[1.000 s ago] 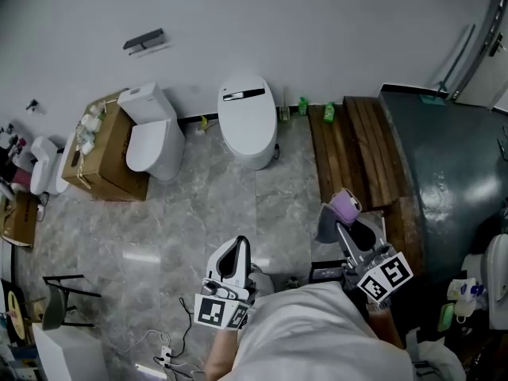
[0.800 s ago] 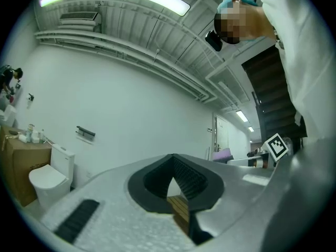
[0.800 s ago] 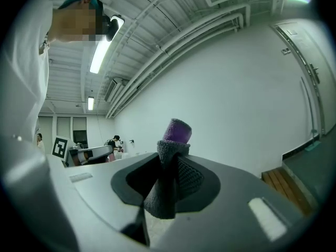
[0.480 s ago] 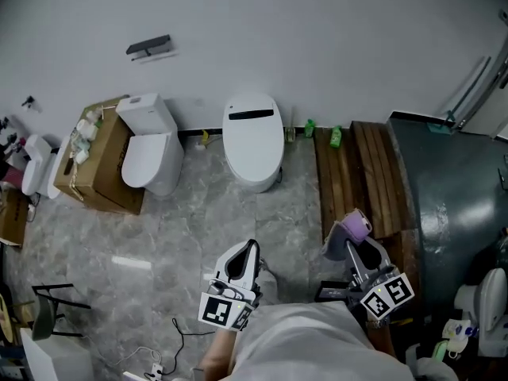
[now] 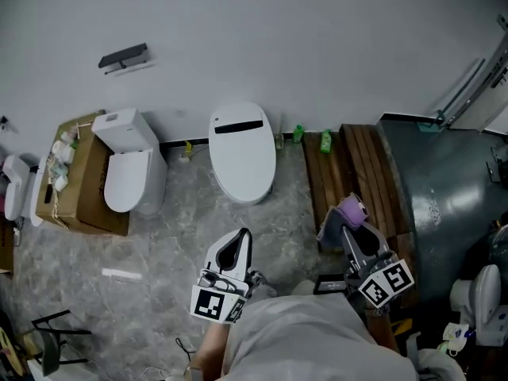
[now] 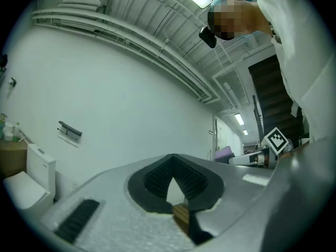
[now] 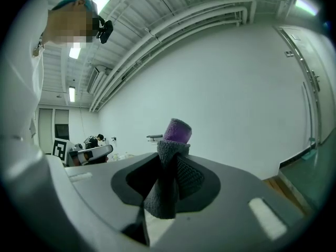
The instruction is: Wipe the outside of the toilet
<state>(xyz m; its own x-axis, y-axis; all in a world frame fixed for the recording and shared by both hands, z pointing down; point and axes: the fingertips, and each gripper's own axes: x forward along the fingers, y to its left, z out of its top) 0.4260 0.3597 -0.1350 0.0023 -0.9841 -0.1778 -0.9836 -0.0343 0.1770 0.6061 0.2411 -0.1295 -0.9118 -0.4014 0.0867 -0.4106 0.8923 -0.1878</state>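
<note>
Grey marble floor (image 5: 182, 221) runs to a white wall (image 5: 278, 38), where the toilet (image 5: 242, 153) stands at twelve o'clock, well apart from me, so I judge all the wiping is left to do. My right tongs (image 5: 340, 222) pinch the purple cloth (image 5: 350, 208); my left tongs (image 5: 240, 238) are pressed together, empty. Only the head view shows this toilet (the right gripper view gives the cloth grip close up).

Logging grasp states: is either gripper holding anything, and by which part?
The right gripper pinches a purple-and-grey rolled cloth at its grey lower part, purple end sticking out. The left gripper is shut, empty.
</note>
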